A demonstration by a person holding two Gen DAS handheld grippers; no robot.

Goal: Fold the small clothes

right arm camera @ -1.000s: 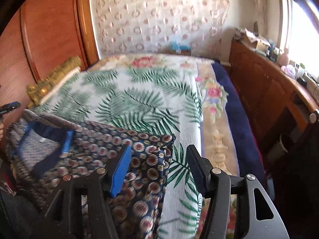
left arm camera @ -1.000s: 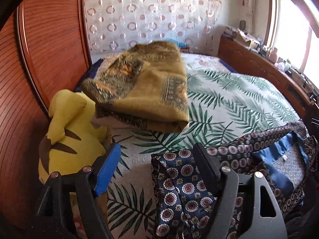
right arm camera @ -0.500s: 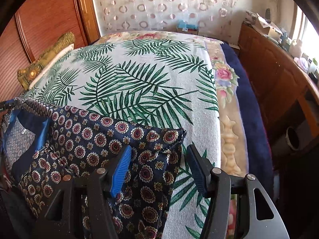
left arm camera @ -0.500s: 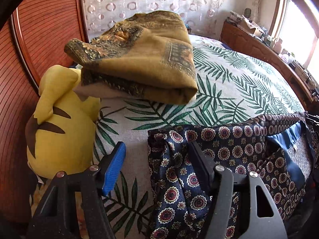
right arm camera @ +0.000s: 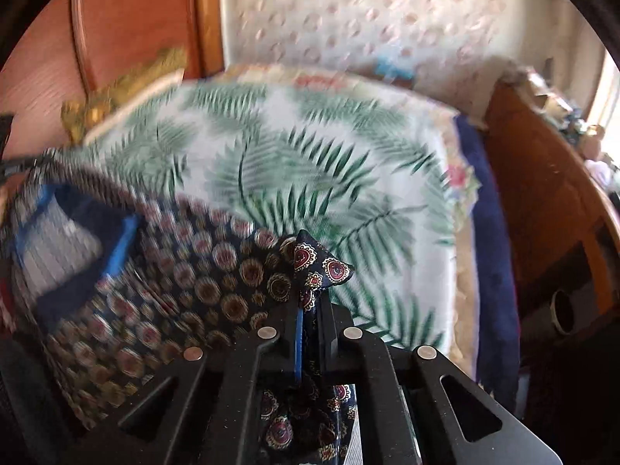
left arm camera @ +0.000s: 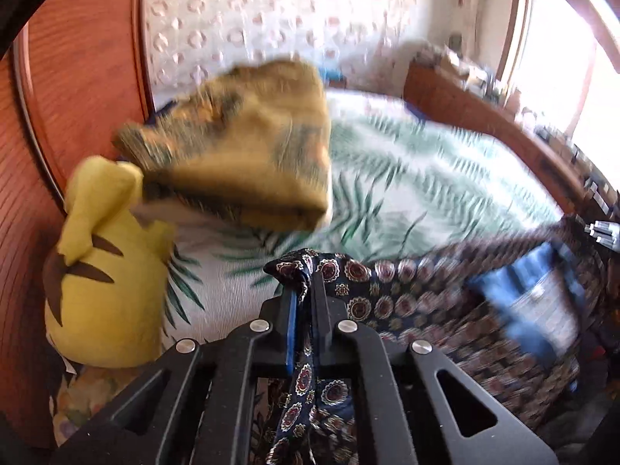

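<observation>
- Left wrist view: the left gripper (left arm camera: 304, 290) has just been closing and its jaws now pinch a corner of the patterned garment (left arm camera: 407, 290) on the bed (left arm camera: 407, 178); a grip for folding looks secured.
- Right wrist view: the right gripper (right arm camera: 310, 306) has likewise clamped the opposite corner of the garment (right arm camera: 186, 271); its long axis runs sideways between the two grippers, held edge pointing away up the bed (right arm camera: 329, 147).

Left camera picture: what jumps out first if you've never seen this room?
The yellow plush toy with brown stripes sits at the left, against the wooden headboard. Beside it, a folded mustard cloth lies on the palm-leaf bedspread. Up front, the left hand-held gripper is shut on a corner of the dark patterned garment; the right hand-held gripper pinches another corner.
</observation>
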